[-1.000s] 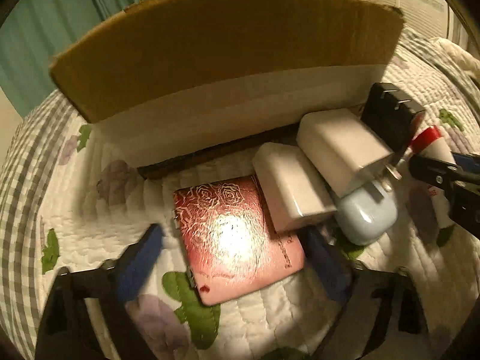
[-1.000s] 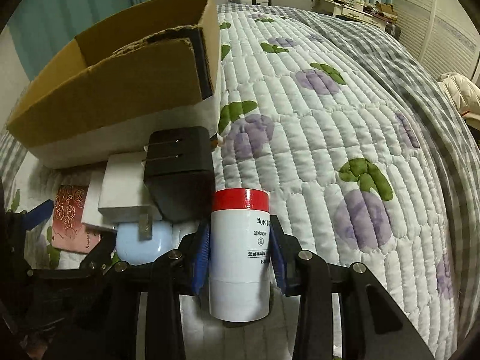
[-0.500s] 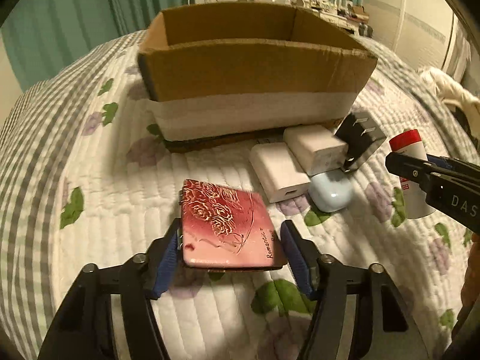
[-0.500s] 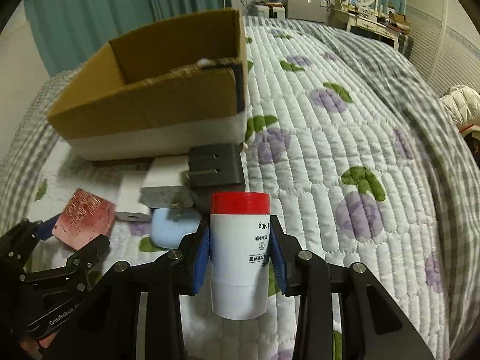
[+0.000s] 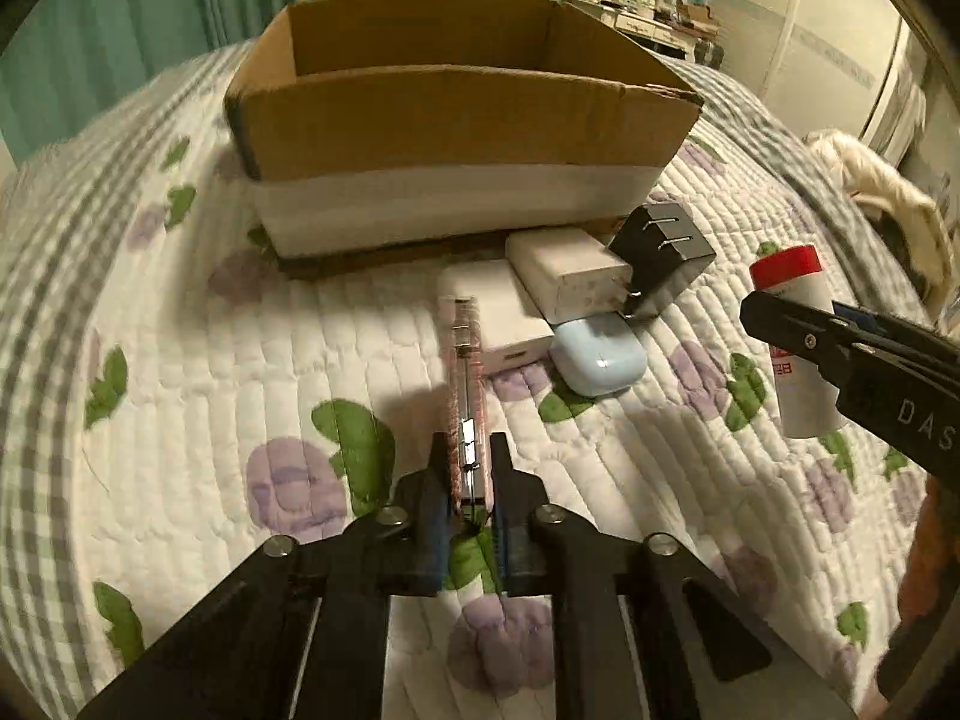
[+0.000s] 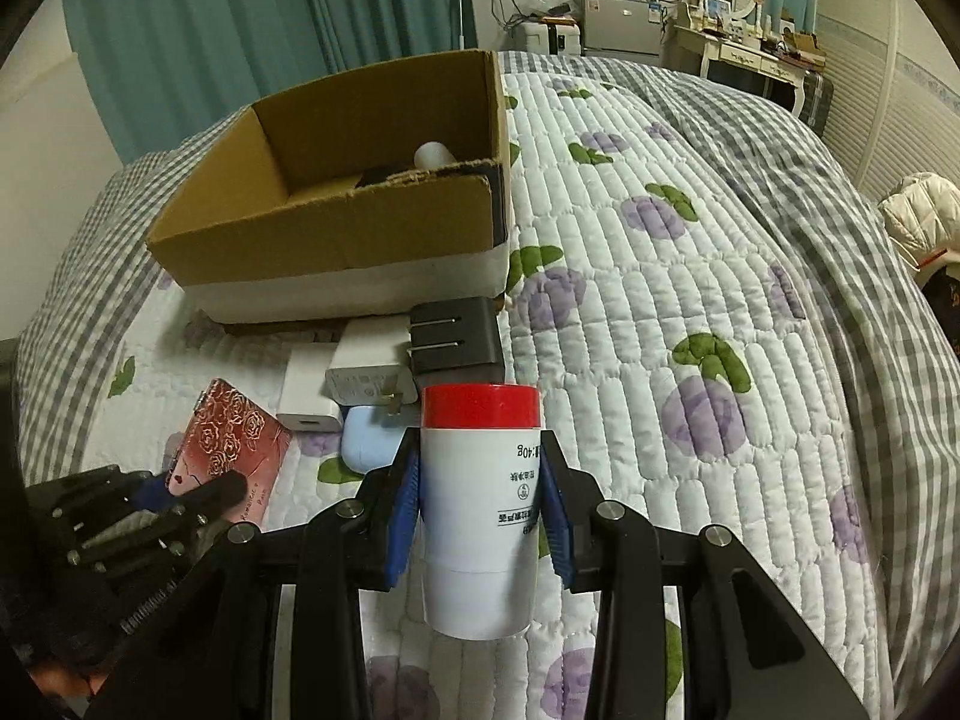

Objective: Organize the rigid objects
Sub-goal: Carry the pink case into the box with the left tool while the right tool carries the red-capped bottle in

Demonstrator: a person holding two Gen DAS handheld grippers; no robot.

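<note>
My left gripper [image 5: 470, 468] is shut on the thin edge of a red rose-patterned case [image 5: 465, 384], held edge-on above the quilt; the right wrist view shows its flat face [image 6: 231, 450]. My right gripper [image 6: 480, 480] is shut on a white bottle with a red cap [image 6: 478, 504], lifted off the bed; the left wrist view has that bottle [image 5: 792, 324] at the right. An open cardboard box [image 5: 456, 114] stands behind. In front of it lie two white chargers [image 5: 564, 276], a black plug adapter [image 5: 663, 252] and a pale blue case [image 5: 600, 354].
The quilted bedspread [image 6: 690, 300] with purple and green patches stretches off to the right. Inside the box [image 6: 336, 192] a white rounded object [image 6: 433, 154] and something dark are partly visible. A cream jacket [image 6: 918, 216] lies at the bed's right edge. Curtains and furniture stand beyond.
My left gripper closed on the red case and lifted it, turning it from flat to edge-on. My right gripper rose with the bottle, and more of the box's inside shows.
</note>
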